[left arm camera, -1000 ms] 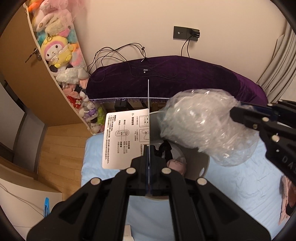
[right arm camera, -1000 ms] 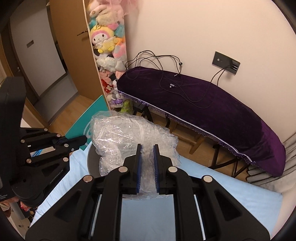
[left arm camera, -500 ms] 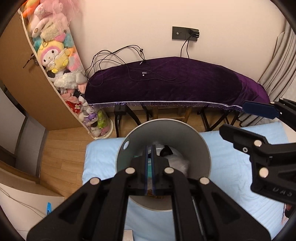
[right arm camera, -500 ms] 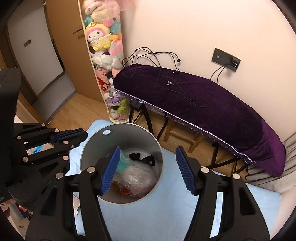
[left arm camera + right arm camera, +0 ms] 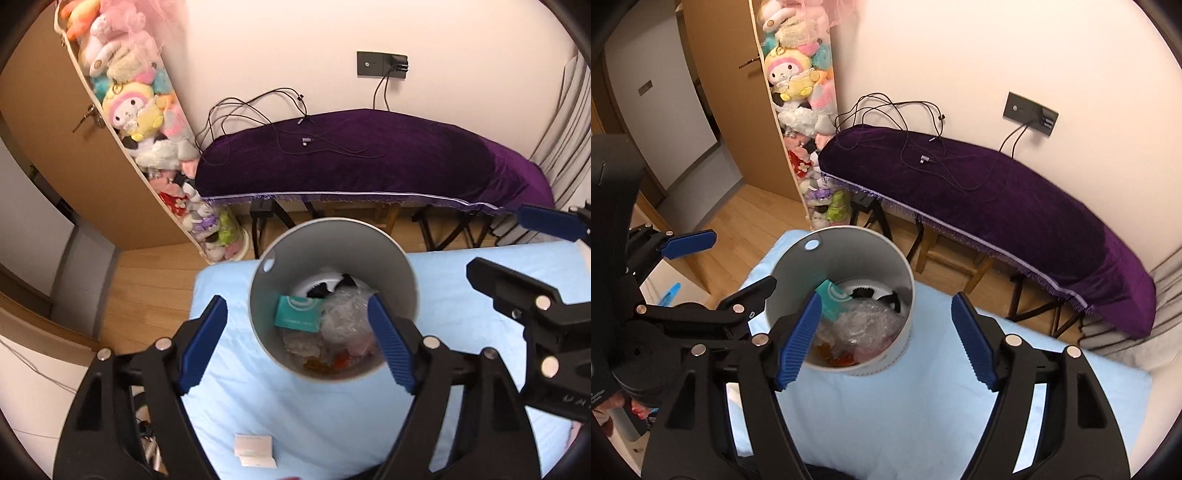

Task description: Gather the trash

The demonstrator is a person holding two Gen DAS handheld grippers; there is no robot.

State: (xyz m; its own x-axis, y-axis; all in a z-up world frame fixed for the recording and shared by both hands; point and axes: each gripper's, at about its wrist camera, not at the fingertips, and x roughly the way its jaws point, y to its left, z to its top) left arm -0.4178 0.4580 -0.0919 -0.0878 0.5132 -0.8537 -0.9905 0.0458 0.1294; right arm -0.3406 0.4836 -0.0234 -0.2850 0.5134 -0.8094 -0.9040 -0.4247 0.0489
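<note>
Left tongs [image 5: 297,341], right tongs [image 5: 886,338]: both mine, jaws just spread wide, holding nothing, above grey bin [image 5: 406,291] on blue bed [image 5: 314,417]. Leaflet [image 5: 297,314] and bubble wrap [image 5: 343,317] inside. Drop step likely done; next, paper slips [image 5: 255,448] need pinching.

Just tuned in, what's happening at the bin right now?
A person holds two grippers above the grey bin on the blue sheet. The left gripper and right gripper have just been opening, with nothing between their fingers. The bubble wrap and teal card lie inside the bin.
</note>
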